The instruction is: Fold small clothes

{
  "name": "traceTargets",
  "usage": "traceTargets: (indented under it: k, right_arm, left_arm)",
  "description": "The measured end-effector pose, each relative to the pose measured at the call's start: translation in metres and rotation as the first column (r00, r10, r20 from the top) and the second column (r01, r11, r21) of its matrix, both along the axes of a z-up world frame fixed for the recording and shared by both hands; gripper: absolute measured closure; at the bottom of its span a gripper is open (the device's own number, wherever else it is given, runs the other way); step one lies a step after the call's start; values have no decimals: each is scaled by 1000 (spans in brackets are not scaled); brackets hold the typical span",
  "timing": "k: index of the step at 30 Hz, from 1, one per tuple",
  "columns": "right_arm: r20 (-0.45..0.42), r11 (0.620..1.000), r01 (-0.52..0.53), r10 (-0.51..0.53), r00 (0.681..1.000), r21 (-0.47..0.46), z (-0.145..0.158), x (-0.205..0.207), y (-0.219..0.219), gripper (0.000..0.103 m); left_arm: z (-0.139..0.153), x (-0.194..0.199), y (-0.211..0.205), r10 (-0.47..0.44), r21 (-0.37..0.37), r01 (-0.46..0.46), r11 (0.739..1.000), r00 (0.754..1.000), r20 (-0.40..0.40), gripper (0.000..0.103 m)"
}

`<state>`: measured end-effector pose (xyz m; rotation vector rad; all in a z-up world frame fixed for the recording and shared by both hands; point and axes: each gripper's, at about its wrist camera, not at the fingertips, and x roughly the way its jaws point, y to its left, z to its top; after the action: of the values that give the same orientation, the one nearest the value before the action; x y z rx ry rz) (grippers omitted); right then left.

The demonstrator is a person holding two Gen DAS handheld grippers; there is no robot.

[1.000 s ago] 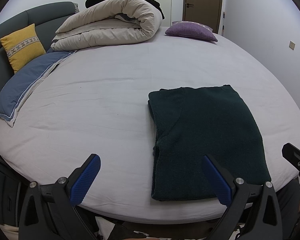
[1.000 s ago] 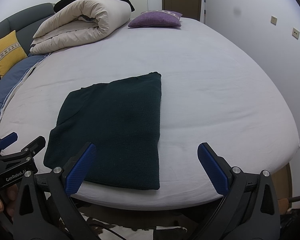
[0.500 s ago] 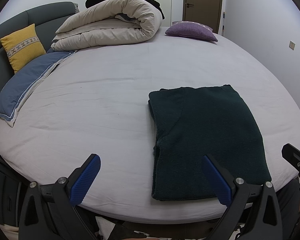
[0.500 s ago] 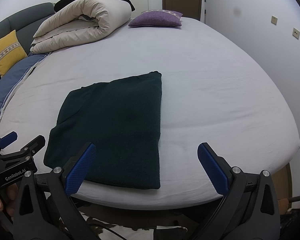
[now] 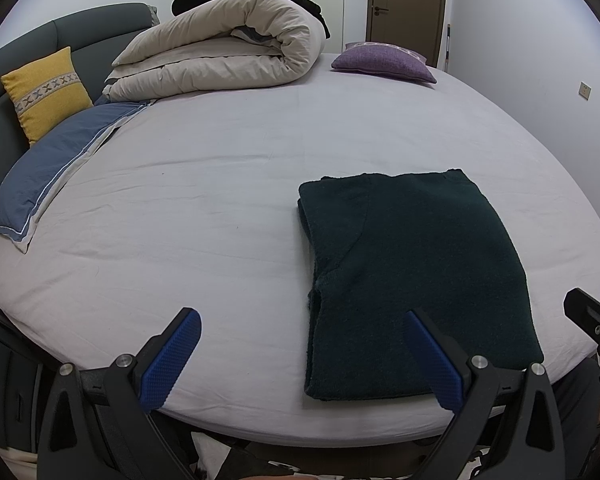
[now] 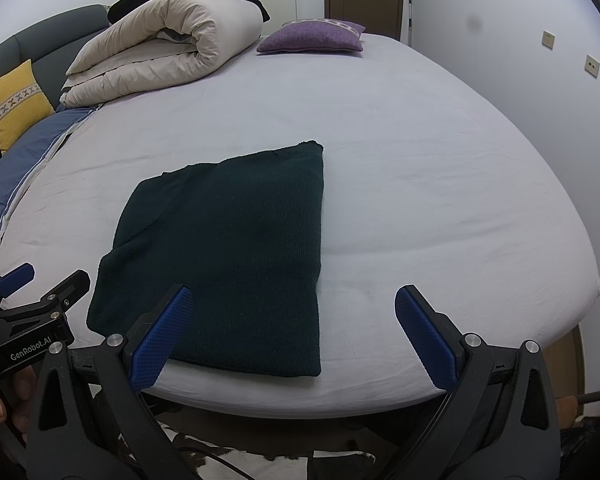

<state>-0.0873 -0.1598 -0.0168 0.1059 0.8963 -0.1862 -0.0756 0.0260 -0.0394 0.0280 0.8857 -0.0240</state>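
Sweater (image 5: 412, 280), dark green, lying folded flat near bed (image 5: 220, 208) front edge. Left gripper (image 5: 308, 354) and right gripper (image 6: 292, 332) hovering just short of it, jaws gaping wide, holding nothing.

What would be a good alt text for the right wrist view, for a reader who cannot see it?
A dark green garment, folded into a flat rectangle, lies near the front edge of a bed. The right gripper is open and empty in front of it, and the left gripper shows at the lower left. Behind lie a rolled duvet and a purple cushion.
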Motion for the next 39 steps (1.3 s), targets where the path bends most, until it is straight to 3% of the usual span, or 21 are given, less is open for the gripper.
traceTargets:
  k: [39]
  right_arm:
    - [-3, 1000, 1, -1, 1000, 0, -3, -3, 1, 0]
  left_arm:
    - [-6, -6, 1, 1, -3, -1, 1000, 1000, -7, 0]
